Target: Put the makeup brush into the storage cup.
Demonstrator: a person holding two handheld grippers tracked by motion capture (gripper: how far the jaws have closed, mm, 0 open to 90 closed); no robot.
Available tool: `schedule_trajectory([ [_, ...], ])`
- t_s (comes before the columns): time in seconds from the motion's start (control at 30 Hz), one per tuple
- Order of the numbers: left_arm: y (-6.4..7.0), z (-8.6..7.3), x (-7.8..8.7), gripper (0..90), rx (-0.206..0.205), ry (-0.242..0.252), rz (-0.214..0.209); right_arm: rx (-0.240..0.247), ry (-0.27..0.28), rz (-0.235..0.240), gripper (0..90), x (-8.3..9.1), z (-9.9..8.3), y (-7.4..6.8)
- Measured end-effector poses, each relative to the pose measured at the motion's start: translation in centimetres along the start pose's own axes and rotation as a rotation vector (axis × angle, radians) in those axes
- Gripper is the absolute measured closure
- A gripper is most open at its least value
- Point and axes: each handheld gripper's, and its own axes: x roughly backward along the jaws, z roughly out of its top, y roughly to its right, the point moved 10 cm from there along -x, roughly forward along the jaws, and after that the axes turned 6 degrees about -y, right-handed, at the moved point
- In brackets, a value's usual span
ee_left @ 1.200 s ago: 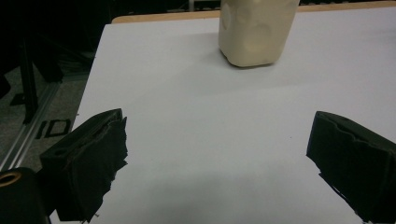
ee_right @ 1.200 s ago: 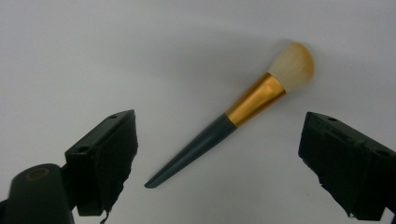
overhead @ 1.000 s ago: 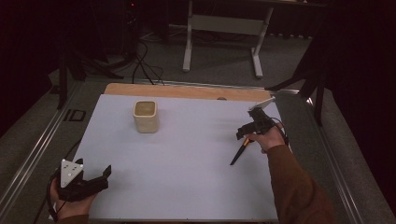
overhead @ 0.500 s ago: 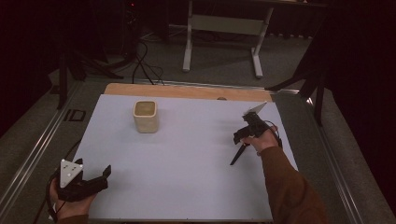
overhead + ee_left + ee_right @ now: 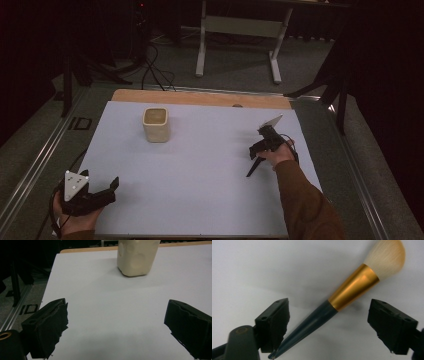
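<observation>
Right gripper (image 5: 329,327) hangs over the brush (image 5: 342,302), jaws spread wide, brush lying flat on the surface (image 5: 200,170) between them. Light, stiff and slim, likely slippery: best pinched on the dark handle below the gold ferrule. Left gripper (image 5: 117,332) idles, jaws released, facing the cup (image 5: 137,257).

In the left gripper view the cream, squarish ceramic cup (image 5: 137,257) at twelve o'clock is cut off by the top edge, its rim hidden.

A cream cup (image 5: 156,124) stands upright on the white bench (image 5: 200,175), well ahead of the left tongs (image 5: 102,192), far from the right tongs (image 5: 257,150).
</observation>
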Motion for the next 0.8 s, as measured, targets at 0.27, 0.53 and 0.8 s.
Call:
schedule_trajectory([
  [0.27,-0.01,0.0,0.0,5.1,-0.001,0.0,0.001,0.031,-0.022,-0.043,31.0,-0.47,-0.24,0.12],
  [0.53,-0.01,0.0,0.0,5.1,0.0,0.0,0.001,0.096,-0.039,-0.092,60.4,-0.74,-0.5,0.08],
  [0.8,0.01,0.0,-0.02,5.2,0.001,0.0,0.001,0.147,-0.032,-0.111,74.0,-0.61,-0.63,0.39],
])
